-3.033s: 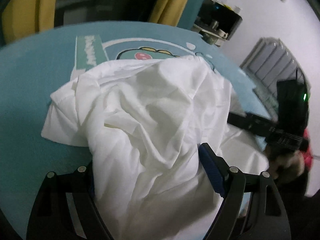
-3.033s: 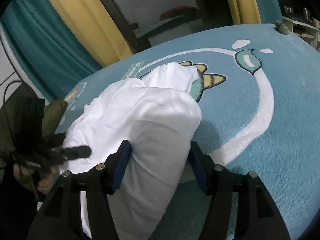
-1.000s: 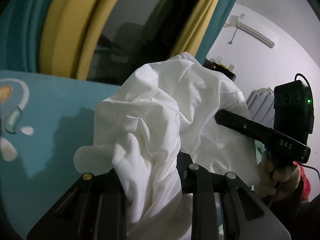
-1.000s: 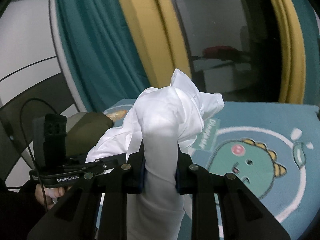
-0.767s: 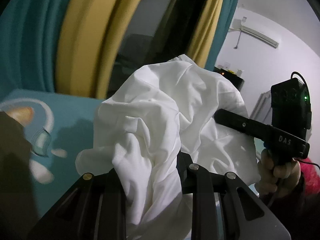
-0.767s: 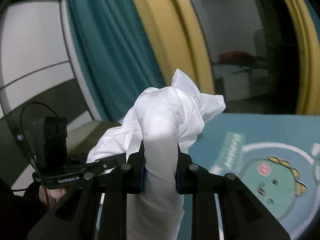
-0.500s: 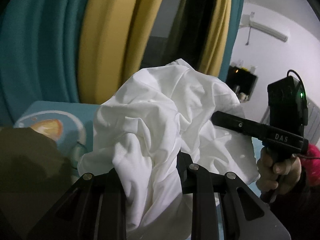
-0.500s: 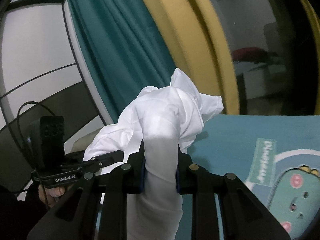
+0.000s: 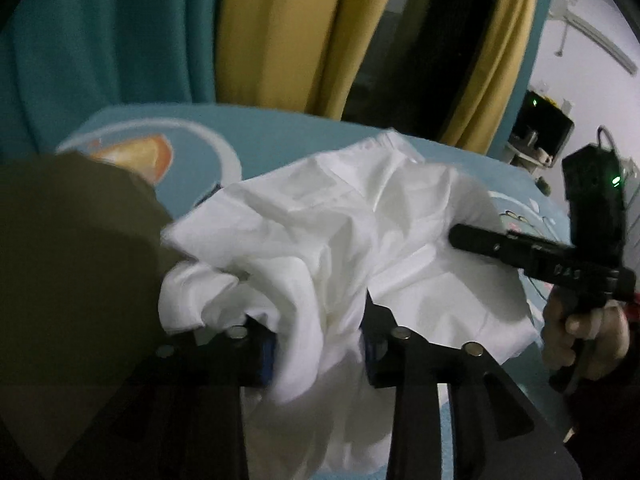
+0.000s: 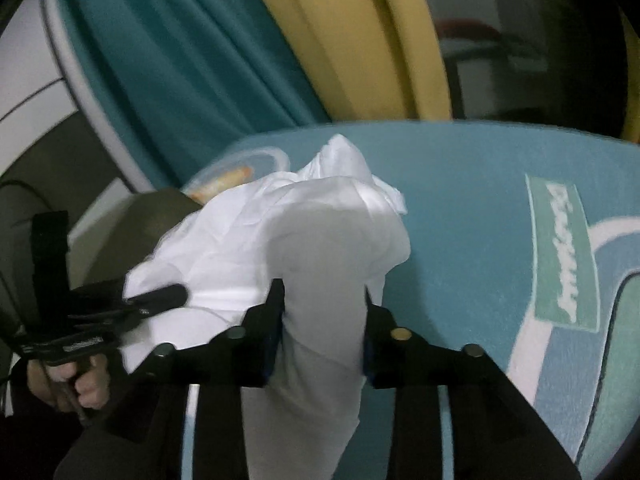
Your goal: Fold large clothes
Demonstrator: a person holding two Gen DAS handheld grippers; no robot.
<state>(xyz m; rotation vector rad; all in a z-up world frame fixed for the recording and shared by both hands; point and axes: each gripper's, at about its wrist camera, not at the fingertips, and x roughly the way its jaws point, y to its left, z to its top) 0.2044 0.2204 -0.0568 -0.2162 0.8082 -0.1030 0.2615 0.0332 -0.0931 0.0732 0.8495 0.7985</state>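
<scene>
A crumpled white garment (image 9: 340,220) is bunched between both grippers, low over a teal rug (image 9: 280,132). My left gripper (image 9: 316,320) has its jaws opening, and the cloth hangs slack between its fingers. The right gripper (image 10: 322,292) is opening too; a thick fold of the white garment (image 10: 320,220) still fills the space between its fingers. In the left wrist view the right gripper (image 9: 460,236) comes in from the right, held by a hand (image 9: 580,332). The right wrist view has the left gripper (image 10: 176,292) at the left, its tip against the cloth.
The teal rug (image 10: 480,200) carries a cartoon print and a green label (image 10: 564,256). An olive-brown bulk (image 9: 80,260) lies close on the left, touching the garment. Teal and yellow curtains (image 9: 280,32) hang behind. A dark shelf (image 9: 540,132) stands at the far right.
Both grippers have come down and tilted toward the rug with the garment. Their jaws have widened, and the cloth bundle has sagged and spread lower.
</scene>
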